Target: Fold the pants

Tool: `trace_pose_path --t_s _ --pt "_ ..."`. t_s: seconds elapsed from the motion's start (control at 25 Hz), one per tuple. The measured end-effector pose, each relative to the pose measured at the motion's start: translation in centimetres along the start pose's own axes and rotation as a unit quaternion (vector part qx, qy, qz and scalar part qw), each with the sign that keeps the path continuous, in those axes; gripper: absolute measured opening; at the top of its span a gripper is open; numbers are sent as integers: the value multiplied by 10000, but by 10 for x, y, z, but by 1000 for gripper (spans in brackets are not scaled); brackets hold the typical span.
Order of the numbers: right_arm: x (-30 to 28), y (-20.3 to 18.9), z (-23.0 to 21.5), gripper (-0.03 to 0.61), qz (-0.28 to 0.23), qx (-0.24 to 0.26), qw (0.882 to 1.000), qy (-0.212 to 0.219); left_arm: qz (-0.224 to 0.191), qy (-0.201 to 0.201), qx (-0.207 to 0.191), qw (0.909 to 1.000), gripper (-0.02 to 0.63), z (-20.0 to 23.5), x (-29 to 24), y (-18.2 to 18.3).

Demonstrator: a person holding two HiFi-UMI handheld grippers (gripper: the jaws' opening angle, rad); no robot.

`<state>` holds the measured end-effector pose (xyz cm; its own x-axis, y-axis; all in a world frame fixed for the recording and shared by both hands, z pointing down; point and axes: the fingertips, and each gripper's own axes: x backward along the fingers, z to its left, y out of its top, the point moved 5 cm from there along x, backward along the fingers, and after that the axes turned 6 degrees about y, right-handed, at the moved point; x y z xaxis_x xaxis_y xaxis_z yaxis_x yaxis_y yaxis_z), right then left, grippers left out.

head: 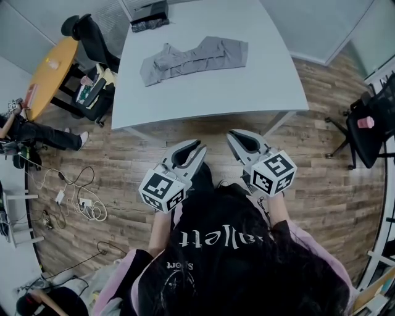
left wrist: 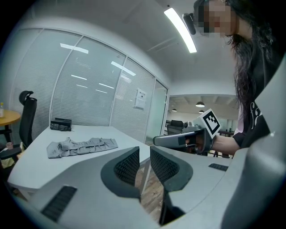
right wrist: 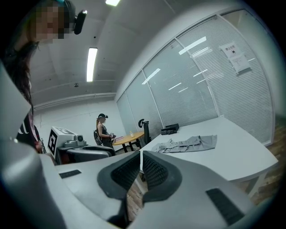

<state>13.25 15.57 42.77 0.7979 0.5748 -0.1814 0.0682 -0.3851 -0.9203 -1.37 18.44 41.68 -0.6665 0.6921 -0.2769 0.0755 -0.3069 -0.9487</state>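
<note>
two grippers, zero cloth in either one. your left gripper (head: 192,148) has its jaws a narrow gap apart with nothing in there. the right gripper (head: 239,137) is squeezed together, also on nothing. both hang over the wood floor in front of you, short of the near edge of the white table (head: 247,92).

the grey pants (head: 194,58) are up at 12 o'clock from your hands, maybe a hair toward 11, on the far half of the table and well apart from both grippers. they lie bunched and rumpled, long way running 9 to 3. i honestly can't tell which end is the waist.

stuff i'd worry about:
- the right jaws need opening before you go in, or they'll just shove the fabric along the top.
- it's a lumpy pile, so a pinch could catch one layer only and the fold comes out crooked.
- it's a long reach, so pulling the pants toward you by one end could stretch them or slide them off the near edge.
- the dark bundle (head: 150,17) at 11 o'clock sits near them, don't snag it.
</note>
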Motion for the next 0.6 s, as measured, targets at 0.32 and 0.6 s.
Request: trace_pose_path --t_s 0.32,0.6 --pt "4 2 -2 32 6 41 10000 29 24 -32 -28 10000 91 -5 -5 2" --pt "8 2 -6 32 -5 41 10000 39 36 -72 -59 9999 91 -9 -9 3"
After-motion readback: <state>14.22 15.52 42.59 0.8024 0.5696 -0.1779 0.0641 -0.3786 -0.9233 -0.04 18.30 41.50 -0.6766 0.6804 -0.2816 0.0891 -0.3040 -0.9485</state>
